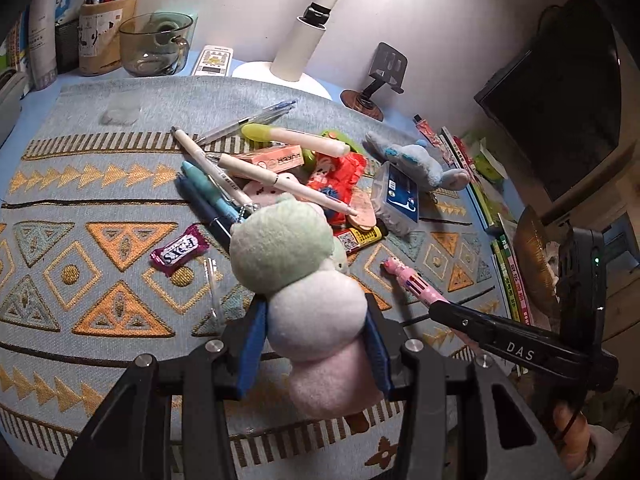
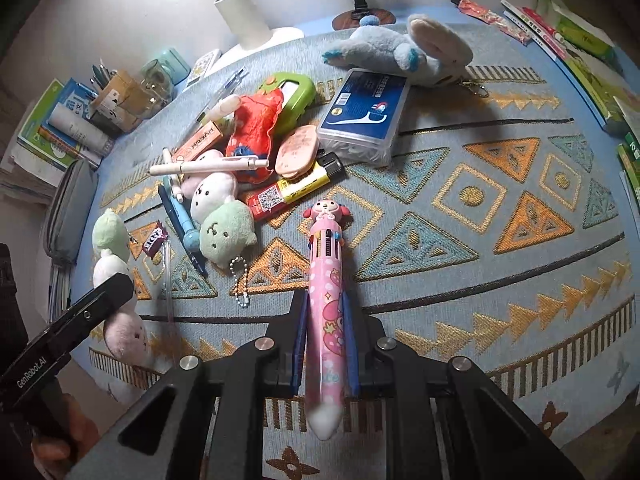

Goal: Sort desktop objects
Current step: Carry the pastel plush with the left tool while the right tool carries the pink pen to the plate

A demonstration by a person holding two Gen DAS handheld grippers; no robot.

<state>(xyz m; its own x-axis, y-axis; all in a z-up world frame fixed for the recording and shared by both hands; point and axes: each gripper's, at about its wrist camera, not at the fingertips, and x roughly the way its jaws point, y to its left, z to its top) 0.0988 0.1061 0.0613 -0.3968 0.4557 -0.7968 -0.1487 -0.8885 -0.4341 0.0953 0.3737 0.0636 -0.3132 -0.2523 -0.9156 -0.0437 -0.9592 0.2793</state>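
The left gripper (image 1: 316, 320) has its blue pads (image 1: 256, 336) pressed on either side of a plush dumpling skewer (image 1: 304, 280), three soft balls in green, white and pink; the jaws stand about half open around the white middle ball, and the toy is off the patterned mat (image 1: 80, 200). The right gripper (image 2: 325, 336) grips a pink multicolour pen (image 2: 325, 304) with a cartoon-girl head; its jaws are nearly shut on the barrel, and the pen points away from the camera, its far end seemingly clear of the cloth, though the fisheye makes that hard to judge.

Beyond both tools, at the middle of the mat, lies the pile of clutter: cream pens (image 1: 288, 184), blue pens (image 1: 208, 200), an orange eraser box (image 1: 272, 160), a red cloth pouch (image 2: 256, 136), a yellow lighter (image 2: 312, 180) and a green plush head on a ball chain (image 2: 226, 236). A clear floss-pick box (image 2: 360, 112) sits right of the pile, touching a blue plush toy (image 2: 404, 48) at its far side. A purple sweet wrapper (image 1: 180, 250) lies left of the pile. At the far left stands a pen holder (image 1: 102, 32) beside a glass mug (image 1: 158, 44); a white desk lamp (image 1: 296, 48) rises at the far edge.
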